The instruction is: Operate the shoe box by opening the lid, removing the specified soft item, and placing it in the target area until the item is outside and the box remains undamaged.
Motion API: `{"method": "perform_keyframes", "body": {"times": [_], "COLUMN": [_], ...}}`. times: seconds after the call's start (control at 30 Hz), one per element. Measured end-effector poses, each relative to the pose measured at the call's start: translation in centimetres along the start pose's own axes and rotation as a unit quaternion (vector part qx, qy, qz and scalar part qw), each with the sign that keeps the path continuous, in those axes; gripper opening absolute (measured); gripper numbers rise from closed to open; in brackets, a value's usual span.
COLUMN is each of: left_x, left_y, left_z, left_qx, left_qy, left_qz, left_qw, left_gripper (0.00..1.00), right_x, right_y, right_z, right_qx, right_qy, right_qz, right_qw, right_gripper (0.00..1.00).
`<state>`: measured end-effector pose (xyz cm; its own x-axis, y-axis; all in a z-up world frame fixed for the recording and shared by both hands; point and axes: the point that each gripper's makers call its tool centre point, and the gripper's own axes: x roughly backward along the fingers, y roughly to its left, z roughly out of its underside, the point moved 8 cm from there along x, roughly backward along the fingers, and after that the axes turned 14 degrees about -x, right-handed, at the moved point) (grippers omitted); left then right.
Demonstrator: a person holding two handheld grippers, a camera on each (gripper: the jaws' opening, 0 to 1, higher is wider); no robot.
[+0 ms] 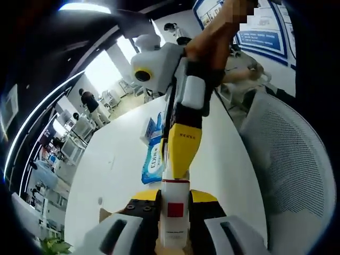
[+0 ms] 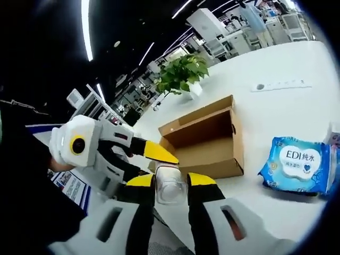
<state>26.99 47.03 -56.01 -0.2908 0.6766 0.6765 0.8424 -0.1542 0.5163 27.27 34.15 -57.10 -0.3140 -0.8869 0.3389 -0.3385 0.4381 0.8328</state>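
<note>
Both of our grippers grip one small bottle (image 2: pixel 171 186): left gripper (image 1: pixel 174 223), right gripper (image 2: pixel 171 192). Beyond the right gripper, the shoe box (image 2: pixel 210 139) sits open on the table (image 2: pixel 276 114).

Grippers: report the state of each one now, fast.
Left gripper: shut on a white bottle with a red square label.
Right gripper: shut on a clear cap, apparently the same bottle's top.
</note>
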Motion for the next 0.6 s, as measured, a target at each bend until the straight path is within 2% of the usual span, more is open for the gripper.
{"method": "perform_keyframes", "body": {"times": [0.37, 0.6], "left_x": [-0.4, -0.85], "left_y": [-0.5, -0.69], "left_z": [-0.23, 0.14], "left_qx": [-0.012, 0.01], "left_qy": [0.007, -0.001], "left_qz": [0.005, 0.014], "left_qw": [0.9999, 0.9999], "left_gripper": [0.2, 0.2], "right_x": [-0.59, -0.68], "right_y": [0.3, 0.16], "right_z": [0.85, 0.92], "right_qx": [-0.012, -0.046], "right_qy": [0.021, 0.016], "right_qz": [0.01, 0.024], "right_qw": [0.9997, 0.9985], "right_gripper": [0.19, 0.19]}}
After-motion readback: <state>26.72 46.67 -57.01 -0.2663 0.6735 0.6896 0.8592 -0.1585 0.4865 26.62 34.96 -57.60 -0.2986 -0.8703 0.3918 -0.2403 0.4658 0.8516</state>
